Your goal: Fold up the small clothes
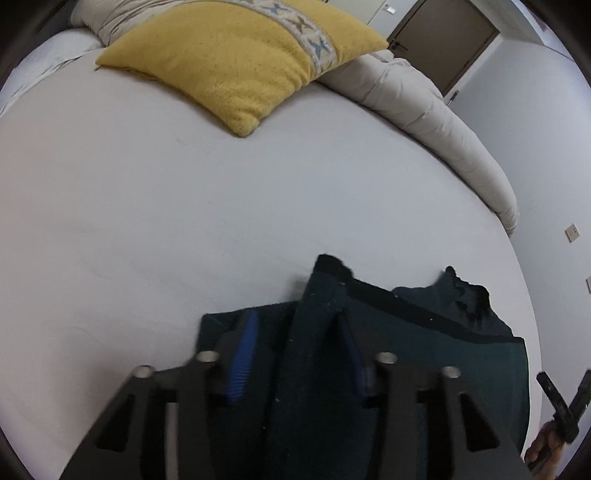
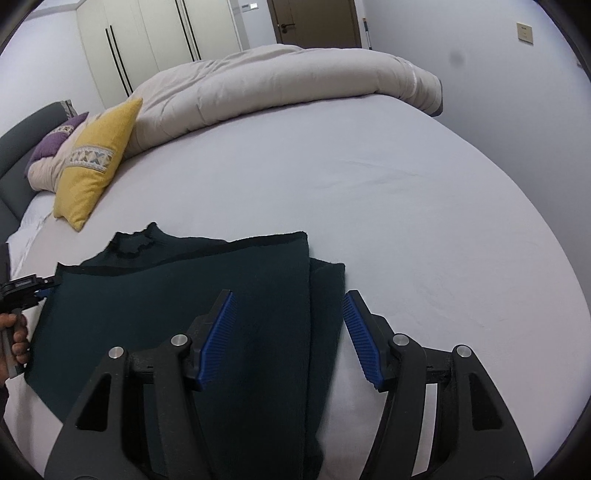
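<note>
A dark green knit garment (image 2: 177, 295) lies partly folded on the white bed sheet (image 2: 406, 206), its neck hole toward the pillows. My right gripper (image 2: 290, 299) is open, its blue pads straddling the garment's folded right edge. My left gripper (image 1: 295, 321) is open over the garment's other side (image 1: 406, 354); a raised fold of cloth stands between its fingers and partly hides the right pad. The left gripper also shows at the left edge of the right wrist view (image 2: 26, 286), at the garment's corner. The right gripper's tips show at the lower right of the left wrist view (image 1: 565, 398).
A yellow cushion (image 1: 236, 55) and a rolled beige duvet (image 2: 280, 81) lie at the far side of the bed. A purple cushion (image 2: 55, 142), grey headboard, wardrobe doors (image 2: 155, 33) and a brown door (image 2: 314, 22) stand beyond.
</note>
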Available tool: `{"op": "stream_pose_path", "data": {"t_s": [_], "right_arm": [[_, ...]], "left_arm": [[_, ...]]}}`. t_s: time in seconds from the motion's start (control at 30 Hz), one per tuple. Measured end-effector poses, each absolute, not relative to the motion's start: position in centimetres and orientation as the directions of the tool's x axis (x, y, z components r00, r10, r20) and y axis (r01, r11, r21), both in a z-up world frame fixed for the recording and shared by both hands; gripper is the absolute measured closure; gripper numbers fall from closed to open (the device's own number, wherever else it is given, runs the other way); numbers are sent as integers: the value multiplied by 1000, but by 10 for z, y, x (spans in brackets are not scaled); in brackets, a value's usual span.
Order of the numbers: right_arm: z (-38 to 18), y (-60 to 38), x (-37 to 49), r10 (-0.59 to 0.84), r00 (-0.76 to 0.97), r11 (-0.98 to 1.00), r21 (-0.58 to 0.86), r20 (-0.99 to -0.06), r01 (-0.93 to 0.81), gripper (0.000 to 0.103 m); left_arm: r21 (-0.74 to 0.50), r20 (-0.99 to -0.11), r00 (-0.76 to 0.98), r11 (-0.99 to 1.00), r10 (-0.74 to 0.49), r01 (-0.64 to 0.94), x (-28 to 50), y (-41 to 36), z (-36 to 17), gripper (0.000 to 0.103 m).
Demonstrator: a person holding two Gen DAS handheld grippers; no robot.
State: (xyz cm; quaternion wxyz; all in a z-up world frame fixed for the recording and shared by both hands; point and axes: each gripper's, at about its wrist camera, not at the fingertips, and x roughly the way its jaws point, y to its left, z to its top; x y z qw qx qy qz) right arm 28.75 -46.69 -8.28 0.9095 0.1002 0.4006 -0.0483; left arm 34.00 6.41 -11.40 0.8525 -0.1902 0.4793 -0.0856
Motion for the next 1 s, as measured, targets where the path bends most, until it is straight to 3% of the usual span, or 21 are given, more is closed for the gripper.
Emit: {"op": "stream_pose_path", "data": {"t_s": [0.03,0.27,0.47,0.57,0.6,0.77,0.9,0.97,1.0], "right_arm": [[-84,-467,290,-9,671,975,143,-741,171,45],[-96,-453,333,-11,647,979,124,-762,163,50],[-113,-440,361,-49,568,986,50,-821,158,77],[-112,-435,366,-45,572,987,53,-819,153,98],[-113,-431,367,-58,573,988,34,-818,148,99],[-109,-427,367,-83,608,986,23,-790,164,102],[-111,-433,366,-84,606,982,38,-791,186,99],[-108,-436,361,-53,628,980,79,-776,181,93],[-104,-437,357,-46,645,980,91,-763,178,87]], "left_arm": [[-416,-778,528,909,-340,-27,338,65,-112,91],[-396,-713,627,918,-313,7,317,62,-88,96],[-448,-669,669,894,-324,-15,302,80,-77,96],[-465,-675,664,884,-320,-47,300,92,-84,96],[-462,-683,661,885,-310,-61,300,95,-87,103],[-483,-714,641,862,-284,-156,303,122,-109,102],[-489,-705,643,862,-299,-134,296,119,-106,102],[-467,-698,651,879,-298,-99,295,110,-94,96],[-455,-695,653,887,-301,-76,296,105,-89,81]]}}
